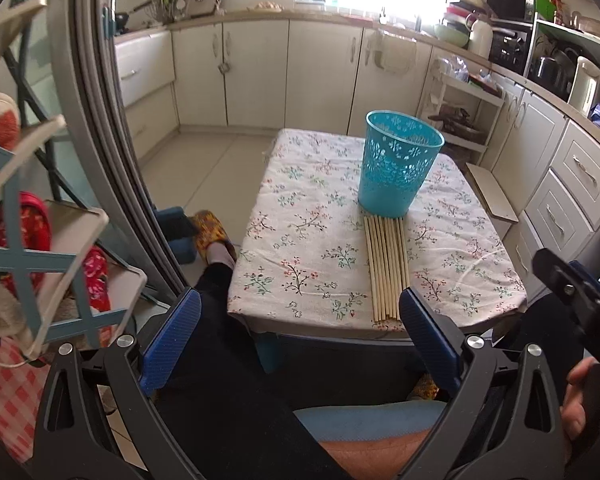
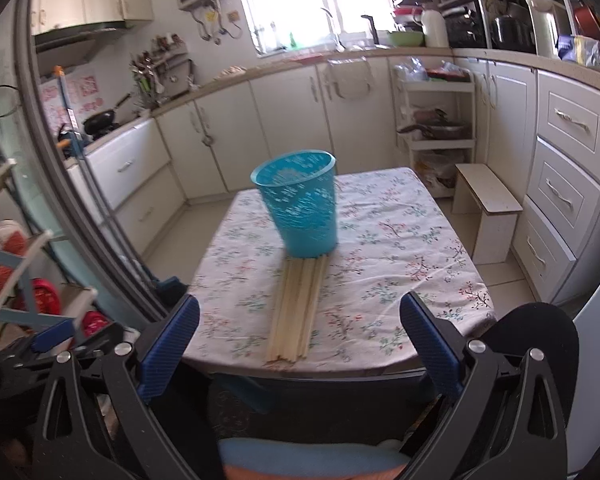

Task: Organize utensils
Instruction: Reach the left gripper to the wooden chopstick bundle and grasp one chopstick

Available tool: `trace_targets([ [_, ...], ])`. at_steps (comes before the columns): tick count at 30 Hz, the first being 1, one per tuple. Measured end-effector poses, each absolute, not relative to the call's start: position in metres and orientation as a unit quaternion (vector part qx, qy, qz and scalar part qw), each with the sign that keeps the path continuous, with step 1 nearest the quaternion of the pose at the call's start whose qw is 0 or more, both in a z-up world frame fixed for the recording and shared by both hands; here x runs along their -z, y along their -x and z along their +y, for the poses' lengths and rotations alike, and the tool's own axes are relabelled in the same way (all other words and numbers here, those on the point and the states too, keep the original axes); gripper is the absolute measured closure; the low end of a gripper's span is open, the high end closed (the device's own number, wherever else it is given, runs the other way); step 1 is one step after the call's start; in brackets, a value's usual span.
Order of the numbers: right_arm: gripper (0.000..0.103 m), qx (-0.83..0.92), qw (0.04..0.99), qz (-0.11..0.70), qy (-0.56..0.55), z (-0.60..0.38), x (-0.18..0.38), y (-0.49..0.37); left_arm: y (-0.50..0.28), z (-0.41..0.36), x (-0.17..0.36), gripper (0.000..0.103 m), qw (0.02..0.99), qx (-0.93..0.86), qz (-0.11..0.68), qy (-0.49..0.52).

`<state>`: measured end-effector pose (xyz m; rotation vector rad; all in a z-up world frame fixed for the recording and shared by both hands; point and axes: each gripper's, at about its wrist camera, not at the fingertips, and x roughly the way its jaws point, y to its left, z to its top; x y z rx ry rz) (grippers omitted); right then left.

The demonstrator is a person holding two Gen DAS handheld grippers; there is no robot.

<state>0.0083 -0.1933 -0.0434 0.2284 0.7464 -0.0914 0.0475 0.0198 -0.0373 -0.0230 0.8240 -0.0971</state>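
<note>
Above the bench's near edge, the left gripper (image 1: 300, 332) and right gripper (image 2: 300, 336) hang wide open, holding nothing. At twelve o'clock from the right gripper, roughly ten chopsticks (image 2: 294, 312) lie side by side on the floral-clothed bench (image 2: 400, 240), far tips touching one turquoise basket (image 2: 304, 208). Thin, light, stiff and likely to roll, they look best pinched mid-length, one or two together.
</note>
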Motion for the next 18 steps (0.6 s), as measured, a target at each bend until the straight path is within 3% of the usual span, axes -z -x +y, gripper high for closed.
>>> trace_targets([
  [3, 0.008, 0.063, 0.901, 0.417, -0.099, -0.205, 0.077, -0.042, -0.074, 0.015, 0.051, 0.008, 0.908, 0.05, 0.416, 0.012],
  [7, 0.038, 0.044, 0.889, 0.437, -0.128, -0.212, 0.11, -0.088, -0.107, 0.005, 0.068, 0.008, 0.898, 0.055, 0.437, 0.012],
  [13, 0.066, 0.017, 0.868, 0.465, -0.175, -0.206, 0.159, -0.157, -0.148, -0.002, 0.097, 0.007, 0.878, 0.059, 0.473, 0.035],
  [18, 0.074, 0.015, 0.86, 0.479, -0.177, -0.204, 0.18, -0.192, -0.172, -0.011, 0.117, 0.007, 0.868, 0.059, 0.492, 0.036],
])
